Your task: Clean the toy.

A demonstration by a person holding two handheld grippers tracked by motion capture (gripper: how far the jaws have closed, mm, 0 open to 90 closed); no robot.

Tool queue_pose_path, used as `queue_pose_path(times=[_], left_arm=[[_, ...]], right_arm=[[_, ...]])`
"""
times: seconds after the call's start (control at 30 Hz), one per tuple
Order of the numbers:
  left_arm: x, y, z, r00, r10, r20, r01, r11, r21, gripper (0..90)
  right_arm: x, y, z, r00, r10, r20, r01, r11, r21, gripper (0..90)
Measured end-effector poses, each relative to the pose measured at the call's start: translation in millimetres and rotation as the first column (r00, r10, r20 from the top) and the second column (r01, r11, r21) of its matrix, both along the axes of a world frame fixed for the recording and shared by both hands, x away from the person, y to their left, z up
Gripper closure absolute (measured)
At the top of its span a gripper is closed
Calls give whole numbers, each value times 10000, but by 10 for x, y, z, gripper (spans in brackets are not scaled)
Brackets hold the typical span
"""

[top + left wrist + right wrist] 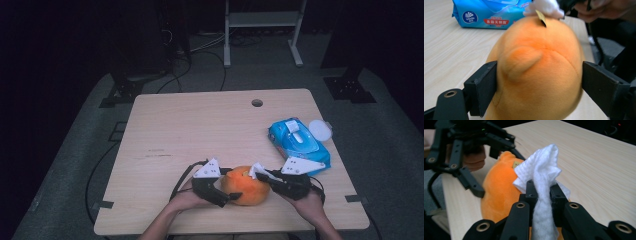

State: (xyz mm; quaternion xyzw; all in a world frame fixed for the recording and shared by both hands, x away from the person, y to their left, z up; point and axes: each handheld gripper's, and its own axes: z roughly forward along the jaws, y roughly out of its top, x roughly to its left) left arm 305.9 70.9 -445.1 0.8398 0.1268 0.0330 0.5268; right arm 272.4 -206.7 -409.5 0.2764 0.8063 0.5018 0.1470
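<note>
Orange plush toy (246, 186) is sitting on the desk (200, 130) near its front edge, at about 6 o'clock of the desk top in the high view, between the two grippers. In the left gripper view the plush (536, 70) is showing a small rounded ear-like flap and a tan tag sticking out at its top, 12 o'clock; no writing readable on the tag.

Left gripper (215, 187) is sitting at the plush's 9 o'clock in the high view. Its jaws are standing spread around the plush body: the 9 o'clock jaw is touching the fabric, the 3 o'clock jaw is looking just clear of it, so they are bracketing rather than squeezing.

Right gripper (544, 192) is coming in from the plush's 3 o'clock in the high view (270, 176). Its jaws are pressed together, pinching a white wipe (542, 180), bunched and sticking up past the jaw tips. The wipe is lying against the top of the plush beside the tag, also showing as a white wad in the left gripper view (544, 8).

Further out, at 1 to 2 o'clock of the plush, a blue wet-wipe pack (298, 142) is lying flat on the desk. Its label is reading "Vinda" (470, 17) in a round white logo, with a red strip of Chinese characters next to it, too blurred to read. A white round lid (320, 130) is lying just beside the pack at its 2 o'clock. A cable hole (257, 103) is sitting at 12 o'clock near the desk's far edge.
</note>
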Motion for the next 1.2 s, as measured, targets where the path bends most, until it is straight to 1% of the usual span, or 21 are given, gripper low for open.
queue_pose_path(times=[0.03, 0.1, 0.17, 0.23, 0.27, 0.33, 0.4, 0.43, 0.53, 0.6, 0.63, 0.7, 0.73, 0.77, 0.83, 0.9, 0.93, 1.03, 1.1, 1.17, 1.2], left_arm=[[-15, -33, -8, 9997, 89, 239, -94, 9998, 188, 183], [-34, -33, 18, 9990, 239, 387, -250, 9993, 282, 243], [-55, -22, 81, 9980, 331, 530, -346, 9990, 282, 304], [-60, -7, 123, 9981, 306, 538, -317, 9993, 198, 342], [-69, 23, 206, 9976, 340, 600, -341, 9994, 1, 345], [-74, 34, 242, 9972, 358, 651, -358, 9994, -15, 344], [-93, 7, 255, 9964, 461, 718, -480, 9985, 256, 341], [-98, -12, 243, 9964, 519, 664, -540, 9981, 312, 341], [-111, -55, 245, 9960, 594, 662, -613, 9978, 256, 327], [-110, -63, 234, 9957, 601, 701, -621, 9977, 273, 264], [-98, -51, 227, 9961, 621, 623, -636, 9977, 224, 217], [-59, -8, 217, 9978, 615, 244, -611, 9980, -163, 159], [-59, -8, 217, 9978, 615, 244, -611, 9980, -163, 138], [-24, 15, 203, 9960, 881, 129, -880, 9961, -94, 100], [19, 19, 163, 9966, 803, -189, -805, 9967, -113, 97], [21, 9, 142, 9975, 674, -224, -676, 9977, -85, 104], [-6, -3, 144, 9989, 447, -123, -447, 9990, -24, 153], [-34, 7, 154, 10000, 82, -22, -82, 9999, -62, 161], [-27, 24, 137, 9999, 150, 41, -149, 9999, -63, 157], [10, 11, 99, 9986, 371, -378, -365, 9992, 163, 98], [49, -1, 59, 9949, 438, -913, -415, 9988, 270, 73]], right_arm=[[-11, 17, 19, 10000, 35, -62, -34, 9998, 185, 800], [-60, 76, 60, 9993, 294, 212, -297, 9994, 154, 800], [-94, 130, 89, 9981, 473, 393, -477, 9988, 91, 800], [-74, 111, 78, 9983, 386, 431, -387, 9992, 20, 800], [-46, 70, 60, 9989, 273, 381, -276, 9996, 70, 800], [-25, 30, 38, 9995, 100, 297, -99, 10000, -9, 800], [-4, -21, -16, 9998, -194, 66, 194, 9998, 13, 800], [-22, 2, 0, 9996, -209, 168, 211, 9997, -107, 800], [-100, 99, 120, 9984, 335, 465, -347, 9991, 254, 800], [-130, 181, 139, 9964, 515, 673, -508, 9986, -111, 800], [-125, 195, 113, 9967, 499, 641, -487, 9986, -212, 800], [-83, 162, 40, 9983, 423, 392, -415, 9989, -206, 801], [-64, 134, 15, 9990, 363, 274, -358, 9992, -163, 801], [-47, 99, 5, 9994, 257, 237, -255, 9996, -81, 801], [-36, 69, 7, 9998, 150, 160, -149, 9999, -36, 801], [-31, 63, 0, 9998, 130, 138, -130, 9999, -8, 801], [-17, 49, -16, 9998, 130, 120, -129, 9999, -53, 801], [4, -4, -31, 10000, -22, 12, 22, 10000, 16, 801], [20, -48, -37, 9999, -130, 4, 130, 9999, -1, 801], [26, -70, -47, 9998, -217, -35, 217, 9997, -56, 800], [29, -73, -52, 9997, -223, -42, 223, 9997, -34, 801]])
